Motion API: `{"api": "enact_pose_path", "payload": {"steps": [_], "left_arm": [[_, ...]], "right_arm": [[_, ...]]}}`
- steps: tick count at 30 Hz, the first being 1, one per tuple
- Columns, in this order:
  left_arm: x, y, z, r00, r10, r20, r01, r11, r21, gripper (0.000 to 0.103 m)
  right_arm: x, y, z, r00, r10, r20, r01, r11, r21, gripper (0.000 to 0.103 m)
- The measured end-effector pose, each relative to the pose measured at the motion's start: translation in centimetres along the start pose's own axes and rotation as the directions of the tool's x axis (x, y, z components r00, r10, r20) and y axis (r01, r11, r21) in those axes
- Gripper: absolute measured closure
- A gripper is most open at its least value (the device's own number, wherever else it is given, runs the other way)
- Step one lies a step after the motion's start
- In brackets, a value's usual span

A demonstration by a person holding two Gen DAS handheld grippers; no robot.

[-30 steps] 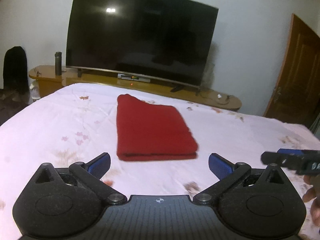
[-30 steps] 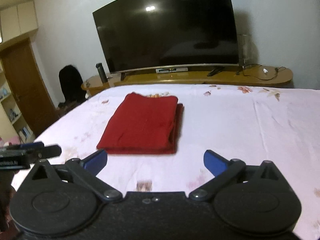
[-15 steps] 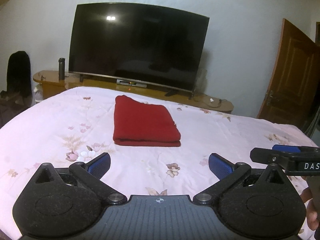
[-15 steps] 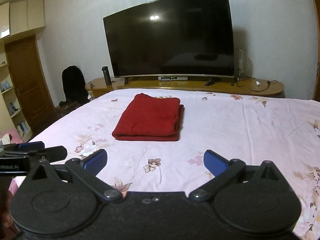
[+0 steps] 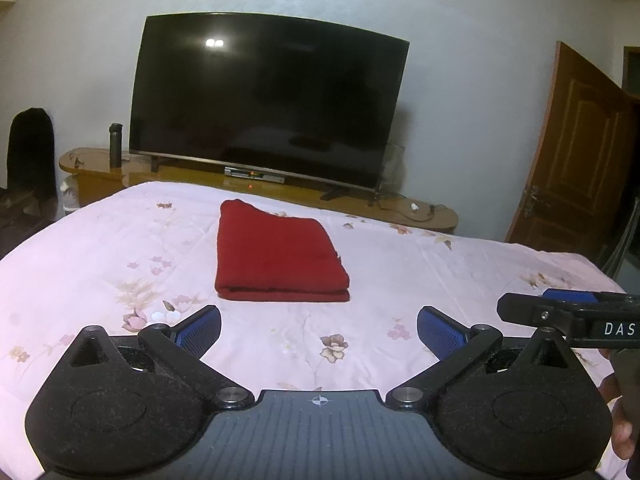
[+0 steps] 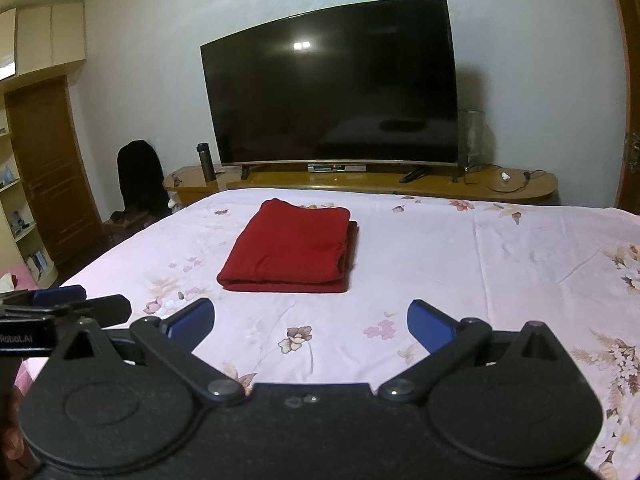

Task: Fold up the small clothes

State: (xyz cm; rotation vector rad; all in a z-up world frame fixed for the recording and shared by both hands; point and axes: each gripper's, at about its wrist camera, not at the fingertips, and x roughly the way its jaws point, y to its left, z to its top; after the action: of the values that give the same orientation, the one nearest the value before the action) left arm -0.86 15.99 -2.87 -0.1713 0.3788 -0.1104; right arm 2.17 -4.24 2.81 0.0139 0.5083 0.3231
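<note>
Two views look across one bed toward one wall. Going left to right in the left wrist view: one dark bag or garment (image 5: 32, 152) sits at the far left edge, what it is cannot be told. Next comes one long wooden TV bench (image 5: 432, 216) bearing one dark flask (image 5: 115, 145) at its left end. One large black television (image 5: 268, 100) stands on the bench, screen off. Under it is one slim silver set-top box (image 5: 254, 173). At the far right is one brown wooden door (image 5: 580, 152), ajar.

One pink floral bedsheet (image 5: 100, 264) covers the bed. One red garment (image 5: 276, 256), folded into a neat rectangle, lies flat on the sheet, centred ahead of both tools and touching neither.

The left gripper (image 5: 319, 330) hangs low over the near part of the sheet, its two blue-padded fingers (image 5: 200, 328) spread wide with nothing between them. To its right, the right gripper (image 6: 311, 325) shows the same: two blue fingers (image 6: 430, 326) spread wide, holding nothing, the red garment well beyond their tips. Each tool appears side-on at the edge of the other's view.
</note>
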Motion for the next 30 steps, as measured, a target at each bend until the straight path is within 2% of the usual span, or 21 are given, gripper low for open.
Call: {"api": "enact_pose_path", "payload": {"steps": [30], "left_arm": [[0.57,0.27,0.4,1.0,0.003,-0.001,-0.003,1.0,0.008,0.0]], "right_arm": [[0.4,0.19,0.07,1.0,0.003,0.0,-0.003,1.0,-0.001,0.001]]}}
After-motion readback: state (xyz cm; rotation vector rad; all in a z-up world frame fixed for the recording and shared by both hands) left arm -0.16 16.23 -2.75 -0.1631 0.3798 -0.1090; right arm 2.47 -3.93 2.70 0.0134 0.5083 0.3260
